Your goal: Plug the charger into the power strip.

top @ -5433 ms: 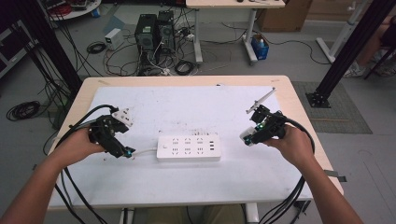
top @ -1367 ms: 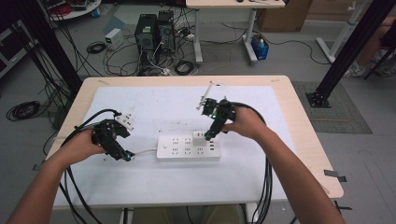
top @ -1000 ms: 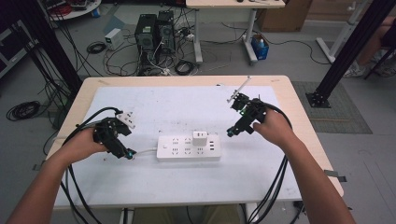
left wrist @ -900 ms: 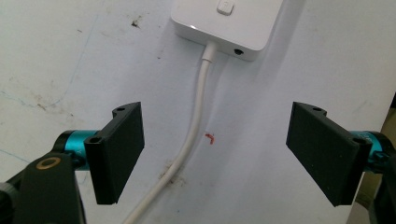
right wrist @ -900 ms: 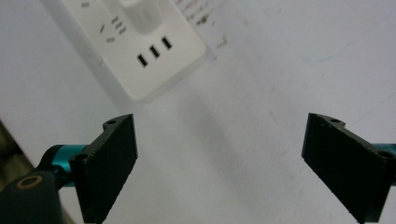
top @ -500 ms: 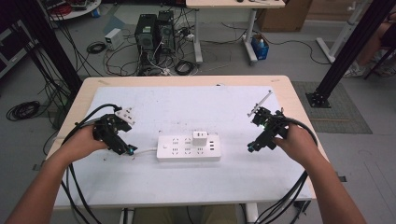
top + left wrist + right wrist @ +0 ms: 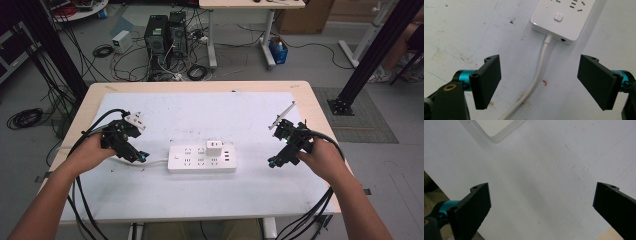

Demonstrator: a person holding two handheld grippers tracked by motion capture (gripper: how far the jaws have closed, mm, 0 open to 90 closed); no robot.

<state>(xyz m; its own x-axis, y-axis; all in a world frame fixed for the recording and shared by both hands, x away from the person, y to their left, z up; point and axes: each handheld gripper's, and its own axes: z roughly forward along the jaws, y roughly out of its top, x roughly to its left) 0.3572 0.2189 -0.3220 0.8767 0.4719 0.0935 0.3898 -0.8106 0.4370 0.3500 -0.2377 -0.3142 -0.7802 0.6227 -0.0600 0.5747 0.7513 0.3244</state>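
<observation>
A white power strip (image 7: 190, 159) lies in the middle of the white mat, and a small white plug block (image 7: 215, 148) sits in its top row. Its white cable (image 7: 537, 75) runs from the strip's switch end (image 7: 562, 17) toward the person. My left gripper (image 7: 138, 156) rests just left of the strip. In the left gripper view it (image 7: 539, 85) is open, its jaws standing on either side of the cable without touching it. My right gripper (image 7: 272, 162) hovers right of the strip. Its jaws (image 7: 541, 207) have just been opening and stand wide apart with nothing between them. One corner of the strip (image 7: 496, 127) shows beyond them.
A small white socket block (image 7: 135, 120) lies by the left hand. The mat covers most of the wooden table (image 7: 320, 110), whose right edge is close to the right hand. Black cables trail from both grippers over the near edge.
The right hand has drawn back from the power strip to the right side of the mat, leaving the white plug block in the strip. The left hand has stayed put.
</observation>
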